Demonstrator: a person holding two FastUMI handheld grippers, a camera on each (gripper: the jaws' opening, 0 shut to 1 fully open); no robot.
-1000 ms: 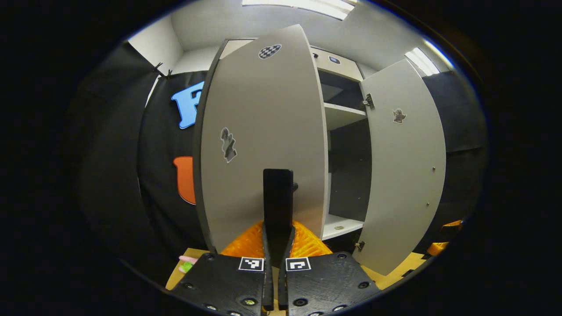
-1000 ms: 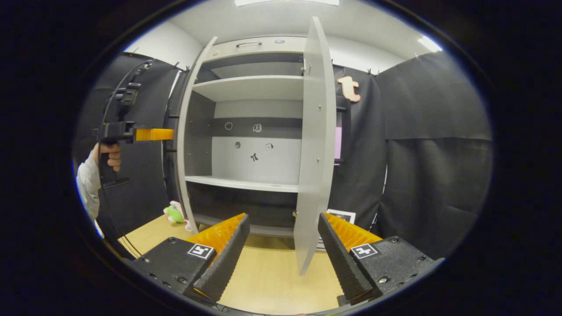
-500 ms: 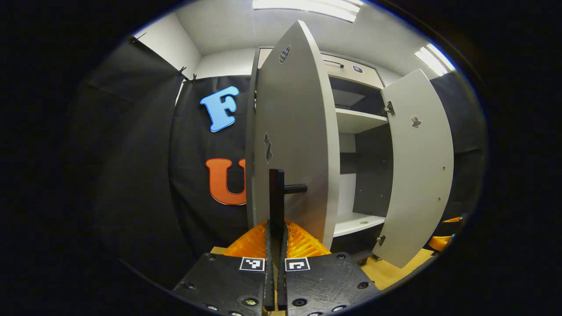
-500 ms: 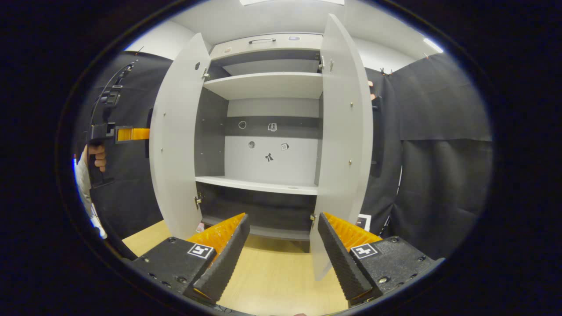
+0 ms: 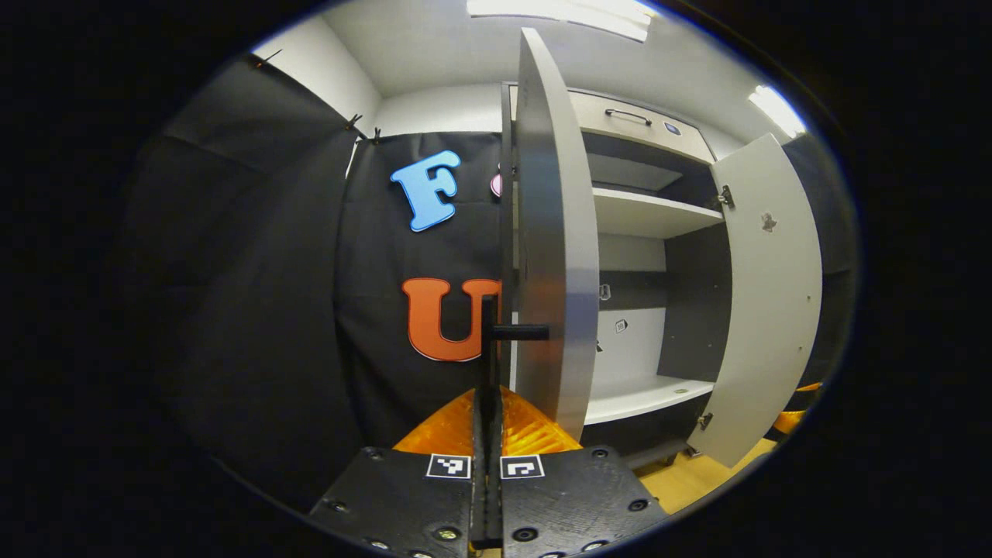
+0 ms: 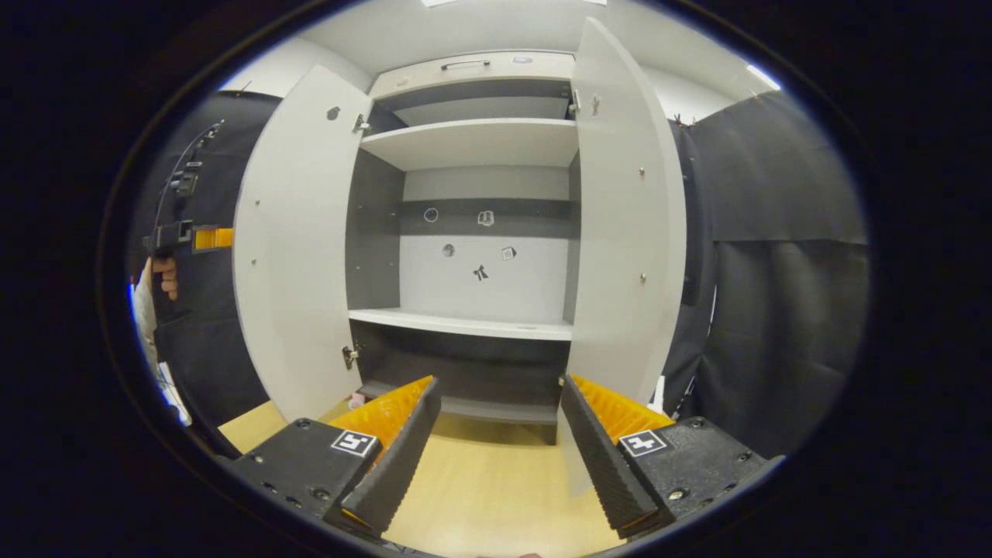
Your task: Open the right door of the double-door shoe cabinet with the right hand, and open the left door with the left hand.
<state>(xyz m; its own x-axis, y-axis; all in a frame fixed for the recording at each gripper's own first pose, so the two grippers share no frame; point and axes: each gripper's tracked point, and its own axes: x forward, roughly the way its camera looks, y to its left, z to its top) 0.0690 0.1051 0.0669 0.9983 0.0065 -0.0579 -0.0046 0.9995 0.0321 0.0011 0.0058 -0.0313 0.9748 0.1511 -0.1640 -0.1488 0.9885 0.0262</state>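
Black cloth walls the booth around the shoe cabinet (image 6: pixel 480 232). The left gripper (image 5: pixel 487 434) clamps the left door (image 5: pixel 554 256) handle (image 5: pixel 490 349) to swing it; the right gripper (image 6: pixel 496 434) hangs wide, empty, the right door (image 6: pixel 624 232) already open.

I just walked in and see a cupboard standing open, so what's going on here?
A person is opening a double-door shoe cabinet with a handheld gripper in each hand. The left gripper is shut on the black handle of the left door, which is swung well out. The right door also stands open, and the right gripper hangs open in front of the cabinet, holding nothing. The shelves inside look bare apart from small stickers on the back panel.
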